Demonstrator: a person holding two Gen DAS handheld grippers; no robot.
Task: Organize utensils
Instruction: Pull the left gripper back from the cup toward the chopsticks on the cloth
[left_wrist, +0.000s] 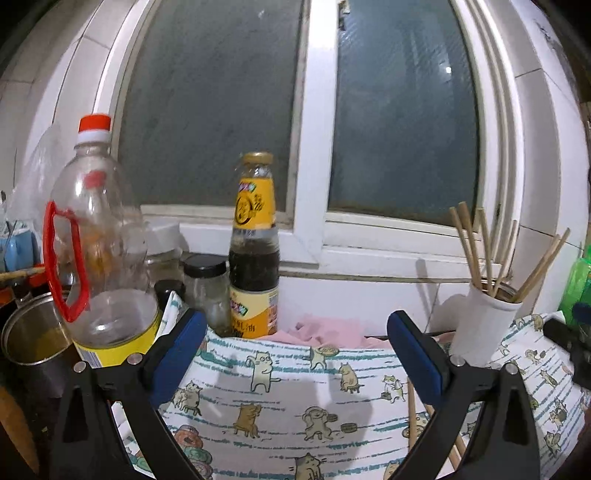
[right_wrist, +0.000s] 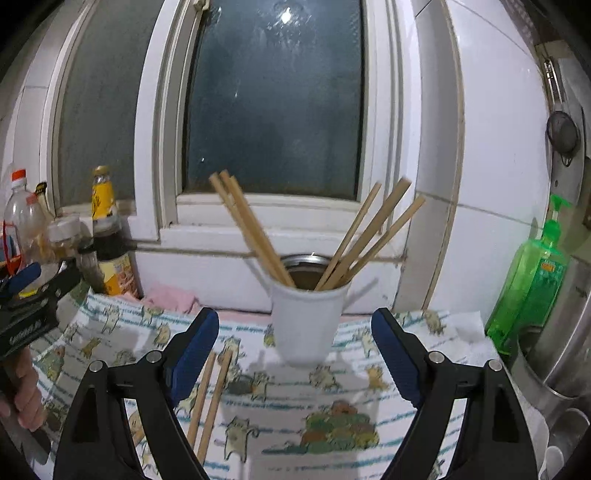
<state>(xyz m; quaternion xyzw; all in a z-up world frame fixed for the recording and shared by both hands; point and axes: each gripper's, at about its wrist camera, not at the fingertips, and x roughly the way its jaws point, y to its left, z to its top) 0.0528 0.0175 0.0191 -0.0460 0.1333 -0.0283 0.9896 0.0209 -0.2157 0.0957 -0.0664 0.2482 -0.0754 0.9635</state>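
Note:
A white cup (right_wrist: 306, 325) stands upright on a cat-print cloth (right_wrist: 295, 406) and holds several wooden chopsticks (right_wrist: 255, 229). Two loose chopsticks (right_wrist: 208, 398) lie on the cloth just inside my right gripper's left finger. My right gripper (right_wrist: 295, 350) is open and empty, just in front of the cup. My left gripper (left_wrist: 295, 350) is open and empty over the cloth, left of the cup (left_wrist: 484, 325). The loose chopsticks (left_wrist: 412, 413) show partly behind its right finger. The left gripper (right_wrist: 22, 280) also shows at the far left of the right wrist view.
Against the window wall stand a clear oil bottle (left_wrist: 99, 251), a sauce bottle (left_wrist: 255, 251), small jars (left_wrist: 207, 291) and a metal pot (left_wrist: 33, 332). A pink cloth (left_wrist: 325, 328) lies behind the cat-print cloth. A green soap bottle (right_wrist: 532, 280) and steel pots (right_wrist: 569, 332) stand right.

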